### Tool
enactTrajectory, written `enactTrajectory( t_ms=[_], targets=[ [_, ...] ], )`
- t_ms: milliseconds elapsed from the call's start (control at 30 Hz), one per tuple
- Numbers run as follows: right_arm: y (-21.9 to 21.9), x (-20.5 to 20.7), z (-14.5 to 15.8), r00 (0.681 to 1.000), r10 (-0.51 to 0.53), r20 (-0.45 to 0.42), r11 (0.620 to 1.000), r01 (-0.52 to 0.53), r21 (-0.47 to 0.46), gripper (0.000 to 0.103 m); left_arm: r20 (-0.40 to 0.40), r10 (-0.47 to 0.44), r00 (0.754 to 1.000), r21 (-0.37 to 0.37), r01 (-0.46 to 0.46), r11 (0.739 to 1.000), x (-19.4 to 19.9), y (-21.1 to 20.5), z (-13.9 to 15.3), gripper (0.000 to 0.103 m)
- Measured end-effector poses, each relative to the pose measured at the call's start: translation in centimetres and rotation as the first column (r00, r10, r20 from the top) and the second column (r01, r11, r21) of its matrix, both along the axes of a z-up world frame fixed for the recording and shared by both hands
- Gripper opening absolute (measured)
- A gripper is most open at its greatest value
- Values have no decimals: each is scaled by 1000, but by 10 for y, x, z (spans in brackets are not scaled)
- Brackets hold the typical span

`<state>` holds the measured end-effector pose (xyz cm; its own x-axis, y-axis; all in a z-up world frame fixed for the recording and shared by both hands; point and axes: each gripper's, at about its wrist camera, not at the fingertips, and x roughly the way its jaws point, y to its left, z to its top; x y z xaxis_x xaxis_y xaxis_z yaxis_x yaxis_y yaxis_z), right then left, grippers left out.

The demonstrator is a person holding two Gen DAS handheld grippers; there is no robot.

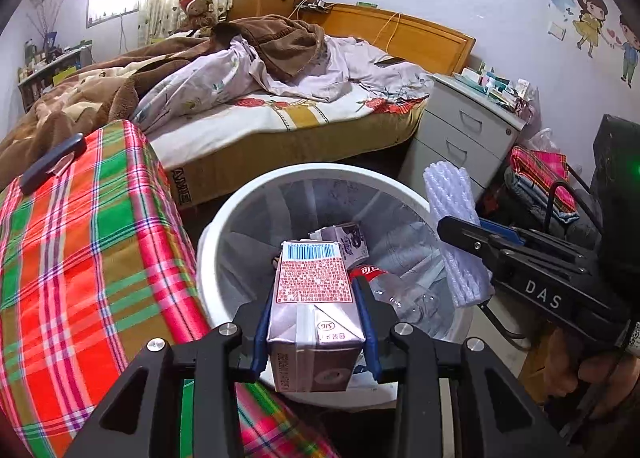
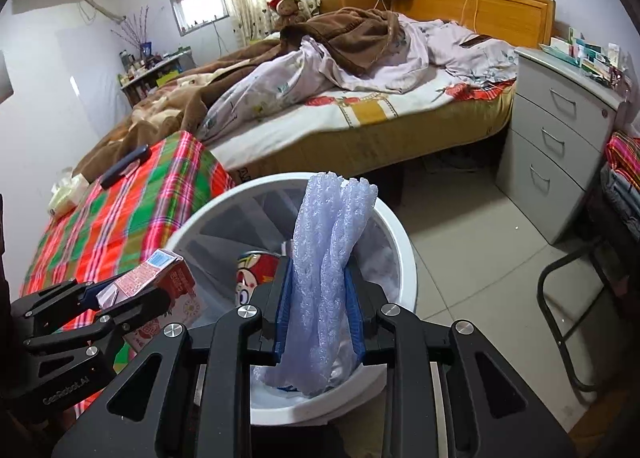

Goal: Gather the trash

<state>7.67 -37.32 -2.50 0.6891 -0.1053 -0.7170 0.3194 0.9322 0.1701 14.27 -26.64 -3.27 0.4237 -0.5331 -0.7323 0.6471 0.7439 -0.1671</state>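
Observation:
My left gripper (image 1: 314,298) is shut on a purple drink carton (image 1: 314,310) and holds it over the white trash bin (image 1: 320,174). My right gripper (image 2: 320,290) is shut on a strip of white foam netting (image 2: 324,282) above the same bin (image 2: 400,234). The right gripper with the netting (image 1: 456,234) also shows at the bin's right rim in the left wrist view. The left gripper with the carton (image 2: 160,278) shows at the bin's left in the right wrist view. Inside the bin lie a clear plastic bottle (image 1: 404,294), a small carton (image 1: 344,242) and a red can (image 2: 256,270).
A plaid-covered surface (image 1: 92,250) with a dark flat object (image 1: 52,162) stands left of the bin. An unmade bed (image 1: 248,98) lies behind. A grey drawer cabinet (image 2: 560,146) stands at the right, with a metal chair frame (image 2: 568,298) and tiled floor (image 2: 472,258) nearby.

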Motion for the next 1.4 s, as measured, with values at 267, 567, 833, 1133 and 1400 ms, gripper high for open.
enactTrajectory(
  t_ms=[267, 567, 833, 1133, 1400],
  targets=[
    [-1, 6, -7, 999, 20, -36, 999, -22, -46, 27, -13, 6, 1000, 6, -6, 1000, 3, -6, -8, 39],
    [3, -1, 1, 1000, 18, -10, 997, -18, -71, 35, 2, 13, 1000, -4, -13, 1000, 0, 2, -2, 59],
    [11, -9, 11, 999, 5, 36, 997, -2, -76, 55, 30, 37, 999, -21, -36, 999, -12, 15, 12, 60],
    [28, -23, 28, 995, 26, 99, 996, -16, -93, 55, 82, 106, 991, -33, -103, 994, -29, 40, 29, 69],
    [48, -36, 37, 987, 49, 150, 994, -33, -109, 55, 148, 160, 976, -44, -155, 987, -52, 68, 44, 69]
  ],
)
